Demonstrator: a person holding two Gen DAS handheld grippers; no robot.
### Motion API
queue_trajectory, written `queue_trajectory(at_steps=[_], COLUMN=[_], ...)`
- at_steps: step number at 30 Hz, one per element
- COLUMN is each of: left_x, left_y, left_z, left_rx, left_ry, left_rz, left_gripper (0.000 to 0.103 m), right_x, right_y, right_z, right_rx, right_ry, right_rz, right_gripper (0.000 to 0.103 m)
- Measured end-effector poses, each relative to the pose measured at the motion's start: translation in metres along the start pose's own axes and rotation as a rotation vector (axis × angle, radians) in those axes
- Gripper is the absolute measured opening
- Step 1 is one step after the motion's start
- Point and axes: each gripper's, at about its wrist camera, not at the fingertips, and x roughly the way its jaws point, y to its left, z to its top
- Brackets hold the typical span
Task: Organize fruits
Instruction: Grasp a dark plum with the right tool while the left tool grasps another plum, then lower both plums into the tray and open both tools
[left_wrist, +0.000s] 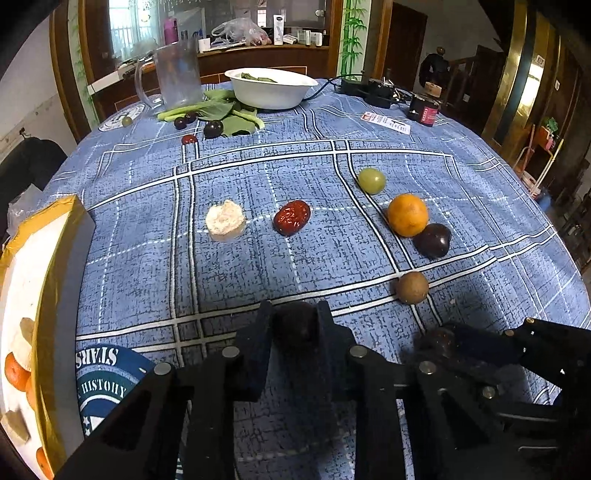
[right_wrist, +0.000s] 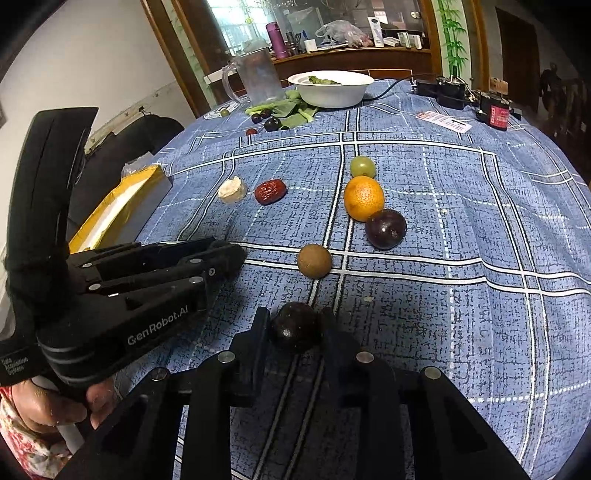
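My left gripper (left_wrist: 295, 326) is shut on a dark plum (left_wrist: 297, 325); it also shows in the right wrist view (right_wrist: 236, 254). My right gripper (right_wrist: 295, 326) is shut on another dark plum (right_wrist: 295, 326) low over the cloth; it also shows in the left wrist view (left_wrist: 439, 341). On the blue cloth lie a brown round fruit (left_wrist: 412, 287) (right_wrist: 314, 260), a dark plum (left_wrist: 432, 240) (right_wrist: 385, 229), an orange (left_wrist: 407, 215) (right_wrist: 364, 198), a green grape (left_wrist: 372, 180) (right_wrist: 362, 166), a red date (left_wrist: 291, 217) (right_wrist: 270, 191) and a pale slice (left_wrist: 225, 220) (right_wrist: 232, 189).
A yellow-rimmed box (left_wrist: 55, 258) (right_wrist: 122, 206) with orange pieces stands at the left. Far back are a white bowl (left_wrist: 271, 88) (right_wrist: 330, 90), a clear jug (left_wrist: 177, 74), green leaves (left_wrist: 221, 114), small dark fruits (left_wrist: 213, 128) and black electronics (left_wrist: 369, 88).
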Motion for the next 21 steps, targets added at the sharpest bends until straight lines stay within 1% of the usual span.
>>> queue_trajectory(at_steps=[2,5,7,10,13,17,21], left_x=[-0.002,-0.011,-0.023,-0.041,-0.064,-0.087,-0.109], left_y=[0.0,0.006,0.013,0.024,0.043,0.071,0.105], left_z=[-0.002,-0.005,-0.009,-0.015,-0.024,-0.035,-0.05], left_rx=[-0.012,-0.062,-0.106,-0.157,-0.224,-0.294,-0.374], left_ry=[-0.003,-0.008,-0.027,-0.059,-0.095,-0.129,-0.17], left_rz=[0.006,-0.023,-0.04,-0.056,-0.066,-0.055,-0.022], left_gripper=[0.021,0.021,0.021,0.021,0.021,0.021,0.021], right_x=[0.0,-0.002,-0.004,-0.011,-0.016,-0.023,-0.03], right_y=[-0.001,-0.003,-0.005,-0.007,-0.006,0.001,0.02], right_z=[0.0,0.0,0.0,-0.001,-0.003,-0.003,-0.001], right_rx=[0.005,0.014,0.024,0.042,0.067,0.077,0.048], right_ry=[-0.001,-0.006,-0.016,-0.037,-0.05,-0.059,-0.066], right_rz=[0.005,0.007,0.008,0.032,0.06,0.103,0.13], right_gripper=[0.029,0.028,0.027,0.027,0.027,0.028,0.028])
